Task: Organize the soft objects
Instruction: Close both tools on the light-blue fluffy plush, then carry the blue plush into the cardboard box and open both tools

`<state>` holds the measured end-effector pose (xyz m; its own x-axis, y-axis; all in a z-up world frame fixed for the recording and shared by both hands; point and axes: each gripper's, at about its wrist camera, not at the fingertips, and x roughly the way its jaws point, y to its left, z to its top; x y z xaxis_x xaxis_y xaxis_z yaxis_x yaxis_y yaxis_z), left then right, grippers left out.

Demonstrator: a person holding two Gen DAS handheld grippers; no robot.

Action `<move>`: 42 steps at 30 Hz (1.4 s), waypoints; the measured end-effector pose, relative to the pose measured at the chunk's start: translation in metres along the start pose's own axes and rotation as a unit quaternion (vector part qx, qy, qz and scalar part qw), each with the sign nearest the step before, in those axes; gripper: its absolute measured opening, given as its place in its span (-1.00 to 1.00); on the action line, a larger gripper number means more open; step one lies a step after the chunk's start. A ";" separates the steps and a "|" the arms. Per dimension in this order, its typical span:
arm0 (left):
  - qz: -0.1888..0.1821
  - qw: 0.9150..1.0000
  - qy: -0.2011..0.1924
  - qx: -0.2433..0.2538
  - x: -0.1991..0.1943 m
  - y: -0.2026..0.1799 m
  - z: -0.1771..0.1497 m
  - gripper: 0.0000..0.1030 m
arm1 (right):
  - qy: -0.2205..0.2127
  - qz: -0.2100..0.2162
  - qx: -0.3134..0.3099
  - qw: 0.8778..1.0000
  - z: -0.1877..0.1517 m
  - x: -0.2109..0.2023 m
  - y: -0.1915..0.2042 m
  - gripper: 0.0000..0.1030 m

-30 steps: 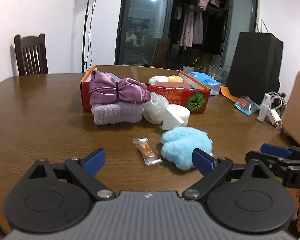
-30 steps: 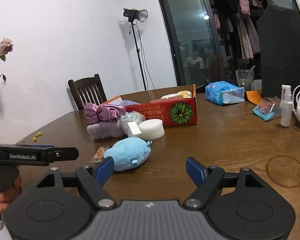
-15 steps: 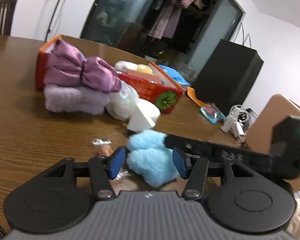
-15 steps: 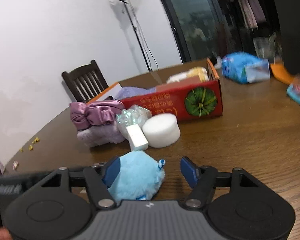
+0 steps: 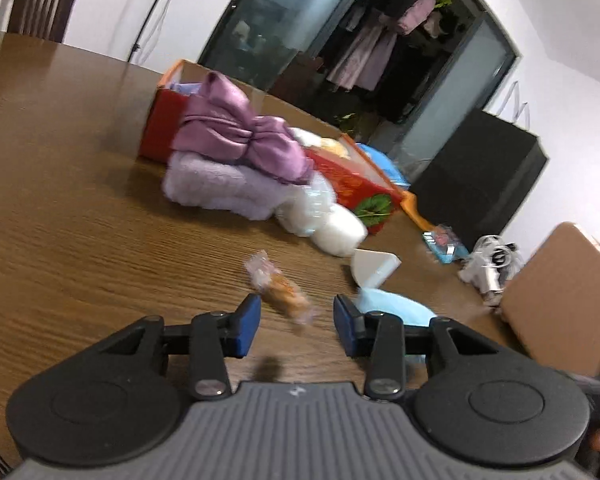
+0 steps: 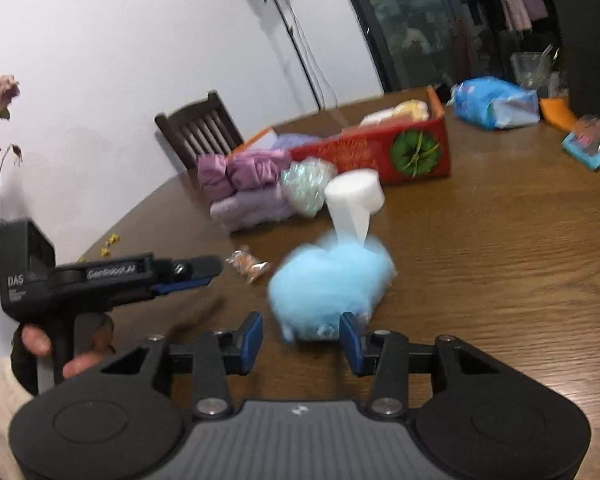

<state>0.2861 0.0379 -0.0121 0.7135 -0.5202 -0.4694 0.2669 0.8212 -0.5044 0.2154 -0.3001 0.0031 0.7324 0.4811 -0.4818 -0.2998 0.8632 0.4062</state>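
A fluffy blue plush (image 6: 332, 280) lies on the wooden table, just ahead of my right gripper (image 6: 301, 338), whose open jaws stand around its near end without visibly pressing it. In the left wrist view the plush (image 5: 396, 308) shows just right of my left gripper (image 5: 296, 320), which is open with a wrapped snack (image 5: 280, 284) just ahead of its jaws. Behind lie a white round sponge (image 6: 355, 196), a white wedge sponge (image 5: 374, 268), a purple satin bow (image 5: 240, 140) on a lilac towel (image 5: 220, 184), and a clear crinkly bag (image 6: 306, 184).
A red cardboard box (image 6: 380, 152) with soft items stands behind the pile. A blue packet (image 6: 496, 100), a small teal packet (image 6: 592, 144), a white cable bundle (image 5: 492, 268), a black bag (image 5: 480, 176) and a chair (image 6: 200, 128) surround it. The left gripper shows in the right wrist view (image 6: 196, 272).
Both grippers closed in on the blue plush and narrowed. The left gripper has since swung left, off the plush toward the snack. The right gripper now brackets the plush.
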 end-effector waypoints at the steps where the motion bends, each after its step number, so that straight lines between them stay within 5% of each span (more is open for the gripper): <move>1: -0.012 1.000 0.002 0.002 0.000 -0.005 0.000 -0.16 | -0.008 -0.011 0.006 1.000 0.004 0.002 -0.005 -0.03; 4: -0.037 0.999 0.014 0.017 0.011 -0.028 -0.002 -0.09 | -0.018 -0.041 0.019 0.999 0.014 0.019 -0.020 0.05; 9: -0.046 0.997 0.048 0.026 0.034 -0.053 -0.009 0.08 | -0.002 -0.031 0.047 0.998 0.022 0.047 -0.036 0.05; 21: -0.050 0.996 0.070 -0.009 0.052 -0.057 -0.007 -0.09 | 0.003 0.017 0.094 0.995 0.024 0.050 -0.041 -0.28; 26: -0.070 0.997 -0.002 0.035 0.033 -0.068 0.047 -0.08 | -0.057 0.045 0.044 0.996 0.076 0.038 -0.020 -0.29; 32: -0.049 0.996 -0.045 0.064 0.055 -0.062 0.162 -0.08 | -0.096 0.074 -0.007 0.993 0.182 0.085 -0.002 -0.31; 37: -0.016 0.999 -0.001 0.029 0.114 -0.026 0.211 -0.09 | -0.053 0.063 0.001 0.997 0.232 0.162 -0.009 -0.31; 42: 0.023 0.998 0.056 0.035 0.159 0.006 0.199 -0.13 | 0.016 0.006 -0.012 1.000 0.219 0.229 -0.013 -0.33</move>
<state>0.5298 0.0065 0.0545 0.6498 -0.5014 -0.5712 0.2826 0.8571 -0.4308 0.5207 -0.2348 0.0577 0.7086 0.4951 -0.5027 -0.3227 0.8610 0.3932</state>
